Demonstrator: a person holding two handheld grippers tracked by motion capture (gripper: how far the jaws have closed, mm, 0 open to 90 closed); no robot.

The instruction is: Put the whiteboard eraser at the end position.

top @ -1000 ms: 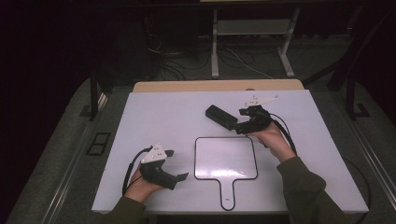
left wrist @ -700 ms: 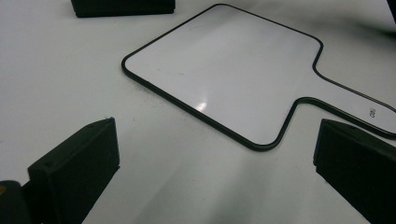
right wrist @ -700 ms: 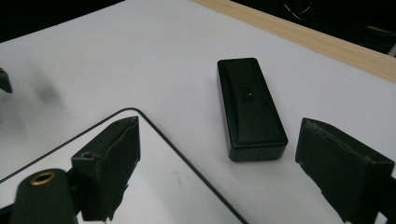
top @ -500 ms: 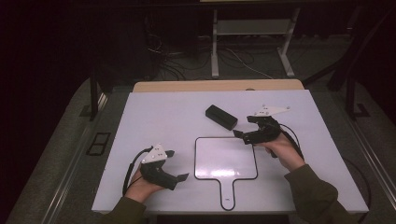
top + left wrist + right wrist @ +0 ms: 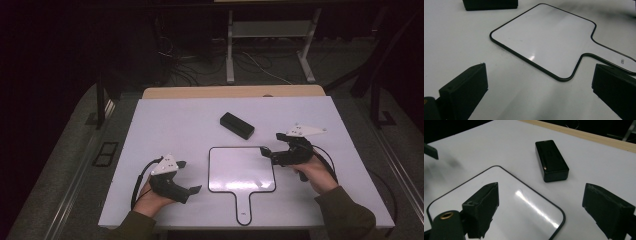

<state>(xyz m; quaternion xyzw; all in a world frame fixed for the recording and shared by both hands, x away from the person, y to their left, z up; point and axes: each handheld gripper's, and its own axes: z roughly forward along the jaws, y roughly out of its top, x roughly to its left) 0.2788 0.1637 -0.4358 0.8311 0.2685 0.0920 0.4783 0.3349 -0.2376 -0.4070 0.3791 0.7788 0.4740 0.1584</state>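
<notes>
A black oblong box lies flat on the white table, behind a small whiteboard paddle with a black rim and a handle pointing at the near edge. My right gripper hovers at the paddle's far right corner, aimed at the box and apart from it. Its jaws have just been opening, and nothing is between them. My left gripper rests open left of the paddle, with only bare table between its jaws. The box's near edge shows at the top of the left gripper view.
A wooden strip runs along the table's far edge. Beyond it stand a metal frame and loose cables on a dark floor. Each gripper trails a black cable.
My right gripper has drawn back from the black box, toward the person and to the right. The box has stayed where it lay. The left gripper has kept still.
</notes>
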